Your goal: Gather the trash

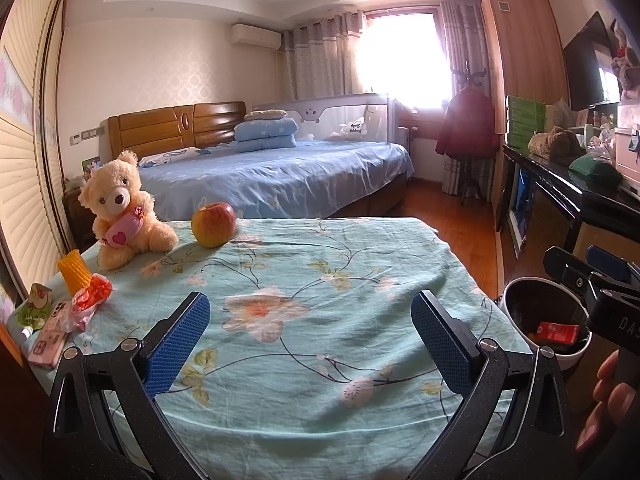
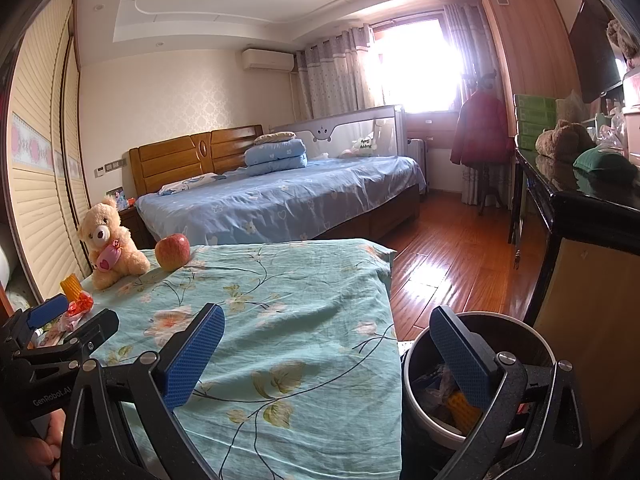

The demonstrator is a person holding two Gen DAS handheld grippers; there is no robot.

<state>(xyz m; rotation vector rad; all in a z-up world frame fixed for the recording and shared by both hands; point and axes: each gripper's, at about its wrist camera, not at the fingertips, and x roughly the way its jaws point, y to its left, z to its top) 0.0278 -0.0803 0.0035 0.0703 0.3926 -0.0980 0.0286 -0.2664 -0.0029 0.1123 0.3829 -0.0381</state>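
My left gripper [image 1: 310,338] is open and empty above the floral green tablecloth [image 1: 320,280]. Trash lies at the table's left edge: a crumpled orange-red wrapper [image 1: 90,298] [image 2: 78,306], a yellow corn-shaped piece [image 1: 74,272] [image 2: 71,286] and a green snack packet [image 1: 36,306]. My right gripper [image 2: 328,360] is open and empty, its right finger over the white bin [image 2: 424,408] [image 1: 544,320] beside the table's right edge. The bin holds wrappers, a yellow piece and a red packet [image 1: 558,332].
A teddy bear [image 1: 120,208], an apple [image 1: 213,224] and a pink phone [image 1: 46,342] sit on the table. A blue bed [image 1: 280,172] stands behind. A dark cabinet [image 2: 568,208] stands to the right of the wooden floor [image 2: 444,264].
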